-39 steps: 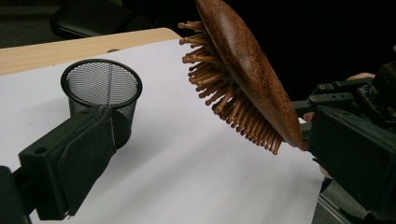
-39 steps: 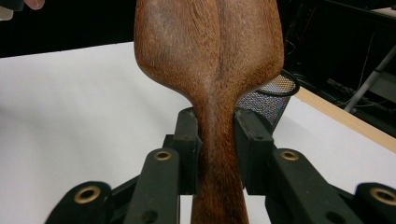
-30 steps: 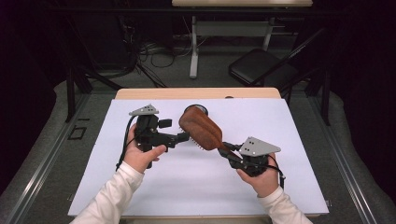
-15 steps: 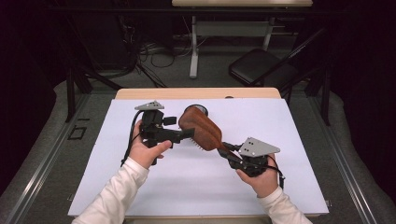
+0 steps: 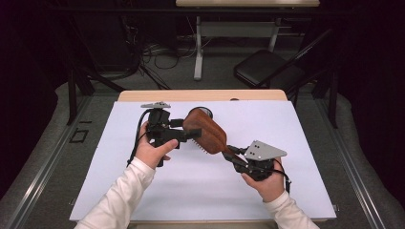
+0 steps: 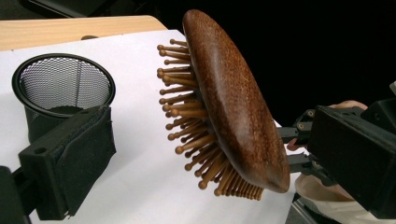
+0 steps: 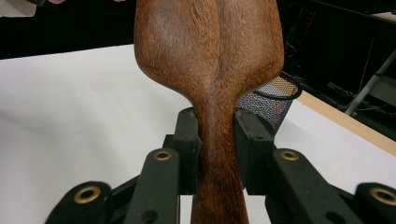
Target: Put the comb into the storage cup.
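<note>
A brown wooden hairbrush [image 5: 208, 132] hangs tilted above the white-covered table [image 5: 301, 133]. My right gripper [image 5: 230, 151] is shut on its handle. In the right gripper view both pads [image 7: 189, 140] press the narrow neck of the handle [image 7: 217, 154], with the brush's smooth back facing me. My left gripper [image 5: 191, 134] reaches in from the left at the bristle side and stands open. In the left gripper view one padded finger [image 6: 86, 158] stays well apart from the wooden bristles [image 6: 191, 126]. A black mesh cup [image 6: 63, 88] stands upright on the table behind the brush.
The mesh cup [image 7: 273, 100] sits near the table's far wooden edge [image 5: 143, 95]. White table surface stretches in front of and beside both hands. A dark folding chair [image 5: 267, 71] and desk legs stand on the floor beyond the table.
My left gripper has edged a little to the right, closer to the brush head. The right gripper and the brush have kept still.
</note>
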Demonstrator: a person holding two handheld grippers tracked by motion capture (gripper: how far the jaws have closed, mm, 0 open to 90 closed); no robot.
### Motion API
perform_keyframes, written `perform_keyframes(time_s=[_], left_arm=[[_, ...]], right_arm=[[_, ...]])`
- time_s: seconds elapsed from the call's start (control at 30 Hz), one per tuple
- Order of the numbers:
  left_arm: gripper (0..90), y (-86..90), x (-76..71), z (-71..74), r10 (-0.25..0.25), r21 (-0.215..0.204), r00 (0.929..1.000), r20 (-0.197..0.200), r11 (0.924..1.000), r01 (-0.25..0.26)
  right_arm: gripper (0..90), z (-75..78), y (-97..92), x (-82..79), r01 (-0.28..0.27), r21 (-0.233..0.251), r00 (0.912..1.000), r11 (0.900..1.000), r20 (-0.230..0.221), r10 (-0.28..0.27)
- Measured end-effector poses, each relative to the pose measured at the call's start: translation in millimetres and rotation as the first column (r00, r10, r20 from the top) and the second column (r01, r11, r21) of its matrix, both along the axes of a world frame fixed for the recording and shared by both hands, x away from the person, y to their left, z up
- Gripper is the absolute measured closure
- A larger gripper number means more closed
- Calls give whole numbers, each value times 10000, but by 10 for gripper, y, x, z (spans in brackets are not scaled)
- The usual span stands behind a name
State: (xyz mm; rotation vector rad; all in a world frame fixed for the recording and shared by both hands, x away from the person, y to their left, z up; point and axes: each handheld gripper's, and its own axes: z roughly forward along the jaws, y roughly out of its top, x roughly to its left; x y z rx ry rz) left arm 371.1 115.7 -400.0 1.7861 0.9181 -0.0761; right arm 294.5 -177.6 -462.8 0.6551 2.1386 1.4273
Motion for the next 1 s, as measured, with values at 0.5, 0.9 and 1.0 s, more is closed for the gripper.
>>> perform_keyframes(time_s=[0.5, 0.9, 1.0], left_arm=[[9, -26, 61, -39, -61, -337, 9982, -601, 9994, 41], [9, -83, 58, -67, -271, -364, 9964, -799, 9990, 242], [12, -100, 55, -73, -320, -310, 9959, -850, 9991, 294]], right_arm=[[724, 1, 12, 0, -67, 66, 10000, 10000, 2, 67], [724, -3, 17, 1, -72, 38, 10000, 10000, 7, 72], [724, -6, 21, 1, -73, 34, 10000, 10000, -10, 73]])
